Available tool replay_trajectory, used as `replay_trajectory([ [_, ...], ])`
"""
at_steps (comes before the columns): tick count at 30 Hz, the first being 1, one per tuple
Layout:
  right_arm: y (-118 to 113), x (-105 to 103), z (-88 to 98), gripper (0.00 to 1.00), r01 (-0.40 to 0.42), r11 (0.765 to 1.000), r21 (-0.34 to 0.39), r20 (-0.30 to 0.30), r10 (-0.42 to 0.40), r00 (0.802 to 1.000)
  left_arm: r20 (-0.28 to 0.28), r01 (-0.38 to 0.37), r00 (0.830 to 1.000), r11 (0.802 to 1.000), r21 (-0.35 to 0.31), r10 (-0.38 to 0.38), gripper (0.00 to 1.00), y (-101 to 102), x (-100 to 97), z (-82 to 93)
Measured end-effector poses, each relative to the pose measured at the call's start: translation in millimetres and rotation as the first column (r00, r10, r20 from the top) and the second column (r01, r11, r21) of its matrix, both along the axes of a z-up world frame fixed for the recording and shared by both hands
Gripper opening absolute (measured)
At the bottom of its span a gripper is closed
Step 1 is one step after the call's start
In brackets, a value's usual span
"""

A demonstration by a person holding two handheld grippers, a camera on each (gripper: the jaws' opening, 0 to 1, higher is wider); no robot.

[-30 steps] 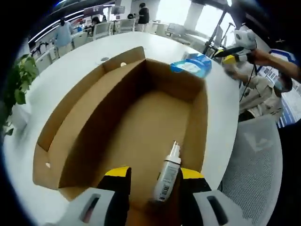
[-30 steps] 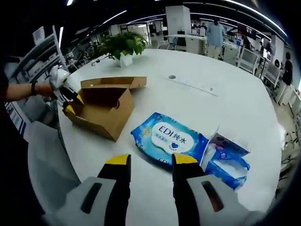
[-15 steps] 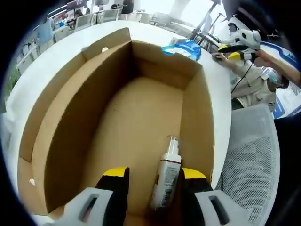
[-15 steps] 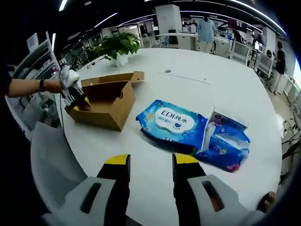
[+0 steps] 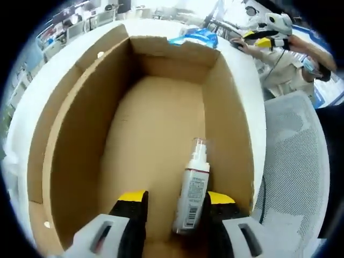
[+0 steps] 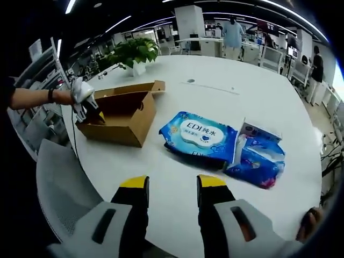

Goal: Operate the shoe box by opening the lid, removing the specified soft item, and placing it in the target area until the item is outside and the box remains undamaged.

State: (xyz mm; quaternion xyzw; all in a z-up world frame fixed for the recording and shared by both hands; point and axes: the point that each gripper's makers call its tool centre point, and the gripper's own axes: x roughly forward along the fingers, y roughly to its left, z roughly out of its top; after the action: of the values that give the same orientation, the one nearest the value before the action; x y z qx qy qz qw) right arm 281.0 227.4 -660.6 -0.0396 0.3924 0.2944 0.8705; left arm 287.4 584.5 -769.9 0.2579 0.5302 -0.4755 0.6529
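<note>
Deeper into the shoe box (image 5: 161,123) goes the left gripper (image 5: 174,201), open astride a spray bottle (image 5: 192,196); right gripper (image 6: 172,185) (open, empty) hovers over the white table (image 6: 215,102), wipes pack (image 6: 200,134) nearby.

"EDI 纯水" on blue wipes pack (image 6: 202,134)

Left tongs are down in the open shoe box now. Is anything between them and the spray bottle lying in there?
Nothing visible. The spray bottle lies on the floor of the shoe box, directly ahead of the open left tongs and close to their right jaw. The lid is folded back, and the box's right wall sits close beside the bottle.
</note>
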Motion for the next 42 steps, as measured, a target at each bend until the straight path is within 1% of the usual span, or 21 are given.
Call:
replay_trajectory([
  [2,-1.1,-0.5,-0.1,0.32,0.006,1.0,-0.001,0.0,-0.006,1.0,-0.007,-0.022,1.0,0.999,-0.03,0.021,0.43,-3.3,0.0,1.8],
  [3,-1.3,-1.0,-0.2,0.32,0.008,1.0,0.0,-0.001,-0.008,1.0,-0.002,-0.028,1.0,0.999,-0.04,0.028,0.43,-4.8,0.9,2.6],
  [7,-0.3,-4.1,-3.6,0.32,0.01,1.0,-0.002,-0.009,-0.01,1.0,0.026,-0.014,1.0,0.997,-0.078,0.016,0.41,-12.8,4.5,5.4],
  [11,3.9,-6.0,-3.8,0.32,0.01,1.0,0.002,-0.01,-0.01,1.0,0.03,0.004,1.0,0.995,-0.103,-0.001,0.3,-25.2,1.8,3.3],
  [12,4.9,-6.6,-3.4,0.32,0.011,1.0,0.003,-0.009,-0.011,1.0,0.037,0.015,0.999,0.995,-0.101,-0.011,0.28,-28.4,1.2,0.6],
  [15,4.8,-6.2,-2.7,0.32,0.014,1.0,0.006,-0.009,-0.014,1.0,0.052,0.036,0.998,0.998,-0.056,-0.033,0.24,-27.3,2.6,-7.8],
  [17,4.2,-6.4,-2.4,0.32,0.014,1.0,0.003,-0.007,-0.014,1.0,0.048,0.011,0.999,0.998,-0.056,-0.008,0.23,-26.7,5.2,-8.8],
  [18,3.1,-6.2,-2.1,0.32,0.014,1.0,0.001,-0.006,-0.014,1.0,0.023,-0.047,0.999,0.996,-0.073,0.049,0.22,-27.9,5.4,-7.1],
  [20,2.0,-5.6,-0.2,0.31,0.02,1.0,0.003,-0.003,-0.02,1.0,0.021,-0.071,0.997,0.994,-0.089,0.073,0.21,-28.2,7.7,-6.1],
  [22,2.6,-5.9,1.1,0.31,0.023,1.0,0.006,-0.001,-0.023,1.0,0.003,-0.093,0.996,0.991,-0.097,0.094,0.21,-27.5,6.0,-5.4],
  [27,4.3,-9.7,-0.9,0.32,0.017,1.0,0.006,-0.007,-0.017,1.0,0.004,-0.123,0.992,0.987,-0.106,0.125,0.2,-24.1,6.7,-4.0],
  [29,5.4,-10.2,-1.9,0.32,0.016,1.0,0.008,-0.01,-0.016,1.0,0.003,-0.148,0.989,0.982,-0.115,0.149,0.2,-22.7,8.5,-2.1],
  [35,13.0,-10.4,-2.7,0.32,0.0,1.0,0.016,-0.012,0.0,1.0,-0.003,-0.225,0.974,0.959,-0.175,0.228,0.2,-23.0,13.4,9.4],
  [37,16.8,-9.6,-2.0,0.32,-0.007,1.0,0.021,-0.01,0.007,1.0,0.003,-0.23,0.972,0.955,-0.185,0.235,0.2,-23.0,14.7,13.5],
  [42,27.9,-6.1,1.0,0.32,-0.033,0.999,0.03,-0.003,0.033,0.999,0.029,-0.237,0.968,0.942,-0.238,0.251,0.19,-30.5,20.6,33.5],
])
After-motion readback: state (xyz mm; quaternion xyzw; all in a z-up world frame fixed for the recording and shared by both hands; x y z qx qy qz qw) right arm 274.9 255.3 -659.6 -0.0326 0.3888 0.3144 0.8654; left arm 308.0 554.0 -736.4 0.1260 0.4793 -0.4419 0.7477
